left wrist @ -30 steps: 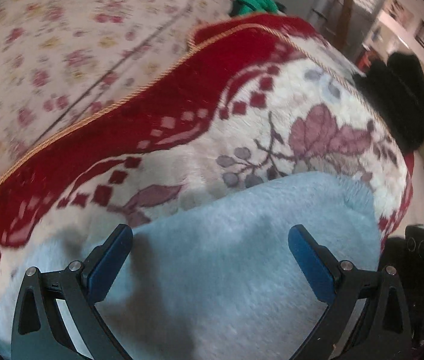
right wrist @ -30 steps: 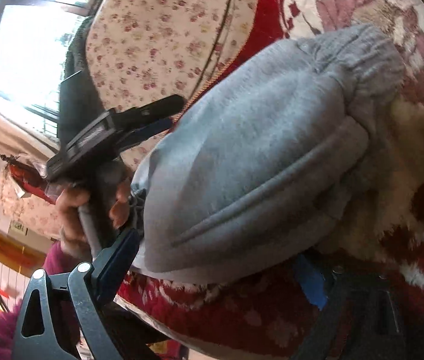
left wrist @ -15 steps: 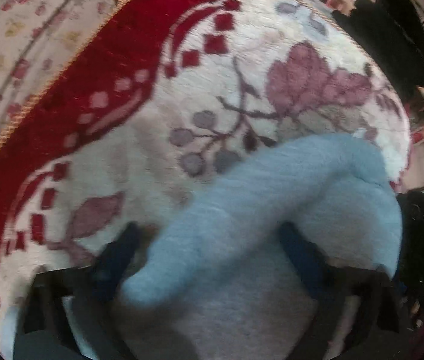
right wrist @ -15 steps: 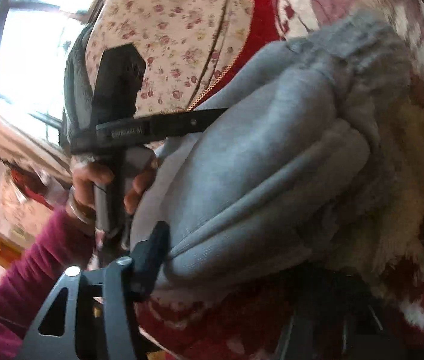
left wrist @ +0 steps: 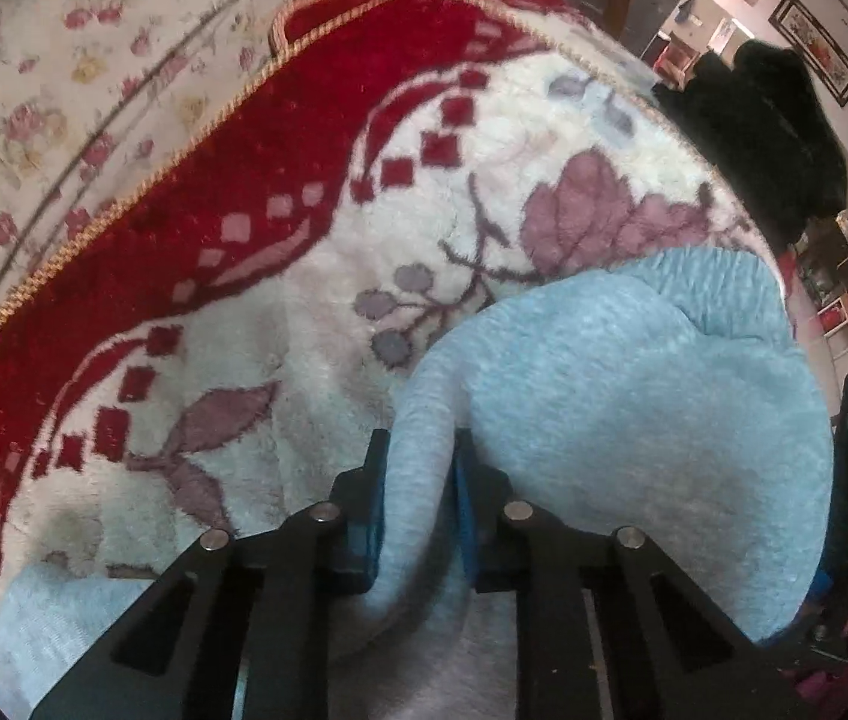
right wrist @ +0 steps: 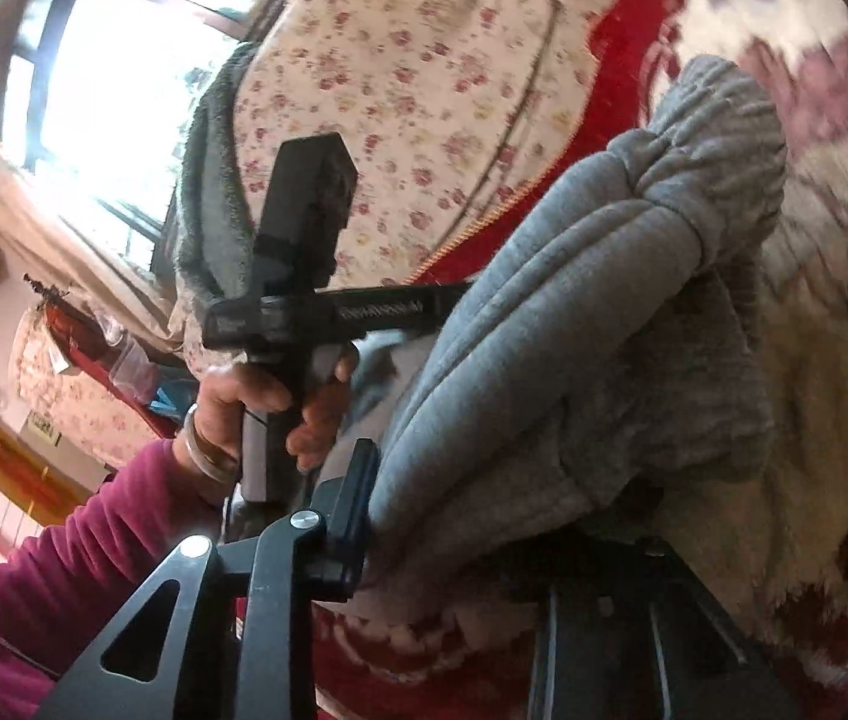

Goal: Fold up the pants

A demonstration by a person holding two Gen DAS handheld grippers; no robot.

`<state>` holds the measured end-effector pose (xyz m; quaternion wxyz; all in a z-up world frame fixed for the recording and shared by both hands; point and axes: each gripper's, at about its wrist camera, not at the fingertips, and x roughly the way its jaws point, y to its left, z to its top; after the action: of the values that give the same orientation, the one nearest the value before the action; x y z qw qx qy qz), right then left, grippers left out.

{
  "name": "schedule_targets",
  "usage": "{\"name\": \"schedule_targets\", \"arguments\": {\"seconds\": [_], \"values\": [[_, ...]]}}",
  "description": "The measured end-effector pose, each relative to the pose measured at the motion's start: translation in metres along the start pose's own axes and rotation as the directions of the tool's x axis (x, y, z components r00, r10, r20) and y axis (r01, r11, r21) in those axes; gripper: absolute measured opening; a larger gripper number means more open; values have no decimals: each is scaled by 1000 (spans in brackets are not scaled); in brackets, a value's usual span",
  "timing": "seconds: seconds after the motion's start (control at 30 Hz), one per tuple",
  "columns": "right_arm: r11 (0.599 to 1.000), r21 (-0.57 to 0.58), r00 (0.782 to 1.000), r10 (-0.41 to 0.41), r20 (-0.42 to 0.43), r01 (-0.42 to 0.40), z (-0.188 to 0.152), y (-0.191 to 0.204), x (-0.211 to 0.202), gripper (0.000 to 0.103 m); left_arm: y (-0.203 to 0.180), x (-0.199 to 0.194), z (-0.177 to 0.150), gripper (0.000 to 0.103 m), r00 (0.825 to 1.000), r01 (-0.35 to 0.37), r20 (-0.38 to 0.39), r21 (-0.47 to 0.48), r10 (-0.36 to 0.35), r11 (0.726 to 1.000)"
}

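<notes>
Left wrist view: one floral cotton sheet [left wrist: 64, 78], one plush red-and-cream blanket [left wrist: 280, 276], one pair of grey fleece pants [left wrist: 634, 420] bunched on it.
Left gripper [left wrist: 421, 516]: blue pads nearly together, pinching a fabric ridge.
Right wrist view: one hand [right wrist: 256, 396], maroon sleeve, gripping the black tool.
Right gripper [right wrist: 472, 516]: one finger against stacked folds; the other hidden, cannot tell its opening.

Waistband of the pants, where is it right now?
In the right wrist view the gathered waistband sits upper right on the red and cream blanket, far from the left tongs pinching the pants.
</notes>
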<state>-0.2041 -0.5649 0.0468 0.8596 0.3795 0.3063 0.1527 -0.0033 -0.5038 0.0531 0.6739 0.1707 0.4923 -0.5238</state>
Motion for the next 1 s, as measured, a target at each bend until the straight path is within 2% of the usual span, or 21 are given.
{"name": "schedule_targets", "arguments": {"seconds": [0.2,0.37,0.5,0.6,0.73,0.83,0.87,0.97,1.0], "values": [[994,-107,1000,23,18,-21,15,38,-2,31,6,-47,7,16,996,2,91,-17,-1,1000],[975,-220,999,35,21,-30,28,81,2,30,13,-97,3,16,983,-5,182,-44,13,999],[947,-316,998,60,10,-54,35,124,13,30,31,-151,-15,15,960,-10,279,-98,37,995],[911,-408,998,66,-17,-67,34,162,29,30,49,-191,-39,13,937,-20,343,-151,72,988],[840,-534,995,60,-79,-93,21,216,65,30,80,-237,-86,11,905,-47,399,-244,145,969],[799,-590,989,44,-139,-118,5,242,93,30,108,-262,-136,11,886,-57,415,-344,206,937],[786,-605,985,31,-168,-128,-3,249,106,30,119,-272,-159,11,878,-65,414,-391,239,918],[742,-653,972,-8,-237,-153,-31,266,145,30,149,-294,-221,11,854,-120,384,-512,351,851],[724,-671,965,-28,-260,-160,-43,272,159,30,158,-303,-242,11,845,-142,361,-561,395,816]]}}
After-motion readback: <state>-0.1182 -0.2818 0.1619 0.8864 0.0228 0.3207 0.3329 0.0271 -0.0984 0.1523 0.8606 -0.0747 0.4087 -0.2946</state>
